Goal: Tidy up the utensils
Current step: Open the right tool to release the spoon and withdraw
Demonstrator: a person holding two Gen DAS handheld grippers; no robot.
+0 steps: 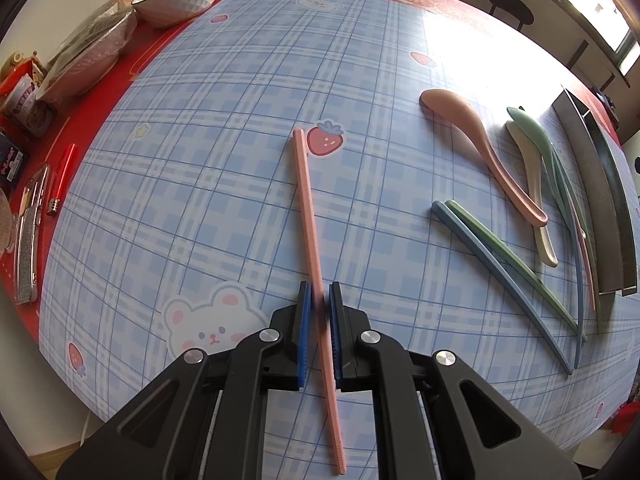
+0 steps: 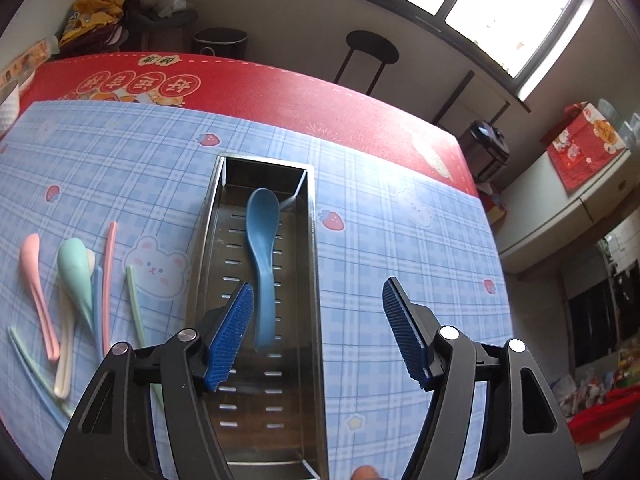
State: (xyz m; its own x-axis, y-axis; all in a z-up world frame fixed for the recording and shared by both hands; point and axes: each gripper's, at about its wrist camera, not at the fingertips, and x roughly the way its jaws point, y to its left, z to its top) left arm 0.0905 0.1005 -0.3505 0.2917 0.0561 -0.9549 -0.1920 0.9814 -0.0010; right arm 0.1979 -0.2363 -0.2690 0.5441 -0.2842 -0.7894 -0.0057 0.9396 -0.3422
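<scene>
Left wrist view: left gripper (image 1: 319,300) is nearly shut, pads clamped on a pink chopstick (image 1: 310,216) well down its length. The long end runs toward frame centre; tip near the strawberry print looks to rest on the mat (image 1: 200,160), contact uncertain. Risk: an off-centre grip lets the stick pivot or slide out when lifted. Pink spoon (image 1: 480,144), cream and green spoons and more chopsticks lie at right, beside the tray (image 1: 600,184); a swung stick could scatter them.

Right wrist view: right gripper (image 2: 318,332) stands wide open, nothing between the pads. Blue spoon (image 2: 262,264) lies inside the tray (image 2: 316,280), centre frame. Left pad (image 2: 232,332) hangs over the tray rim; a careless move could clip it and shift the tray.
</scene>
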